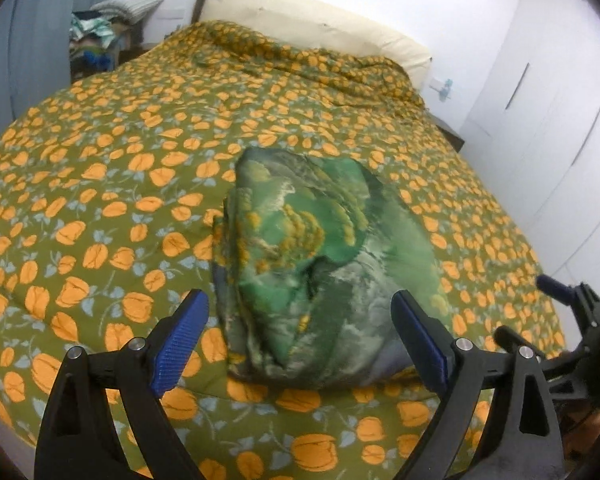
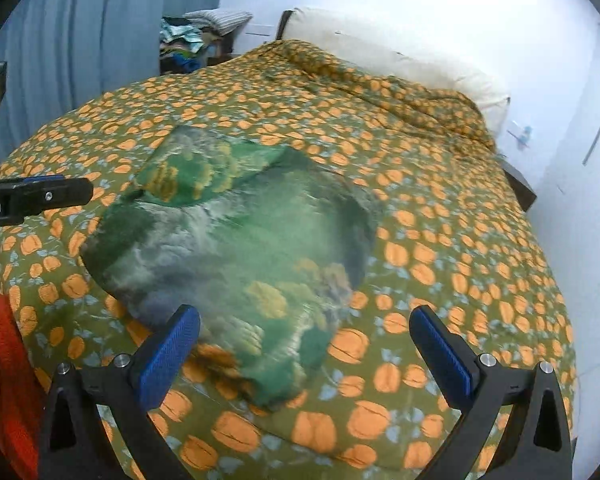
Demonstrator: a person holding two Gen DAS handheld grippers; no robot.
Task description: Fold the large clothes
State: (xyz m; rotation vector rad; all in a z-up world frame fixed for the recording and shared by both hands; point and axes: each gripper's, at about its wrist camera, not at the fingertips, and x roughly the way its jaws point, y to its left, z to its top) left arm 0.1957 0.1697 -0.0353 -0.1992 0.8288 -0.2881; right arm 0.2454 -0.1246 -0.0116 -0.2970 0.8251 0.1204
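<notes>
A folded green patterned garment [image 1: 320,264] lies as a thick bundle on the bed's quilt [image 1: 100,184]. My left gripper [image 1: 298,308] hovers above the garment's near end, open, with nothing pressed between its blue pads. In the right wrist view the same garment [image 2: 236,248] lies below my right gripper [image 2: 304,316], which is also wide open and apart from the cloth. The right gripper [image 1: 522,306] shows at the right edge of the left wrist view. A black finger [image 2: 52,194] of the left gripper shows at the left edge of the right wrist view.
The olive quilt [image 2: 440,240] with orange flowers covers the whole bed. A cream pillow [image 1: 308,20] lies at the head. A pile of clothes [image 1: 96,36] stands at the back left by a blue curtain [image 1: 40,40]. White wardrobe doors [image 1: 540,112] line the right. An orange sleeve [image 2: 8,380] is near left.
</notes>
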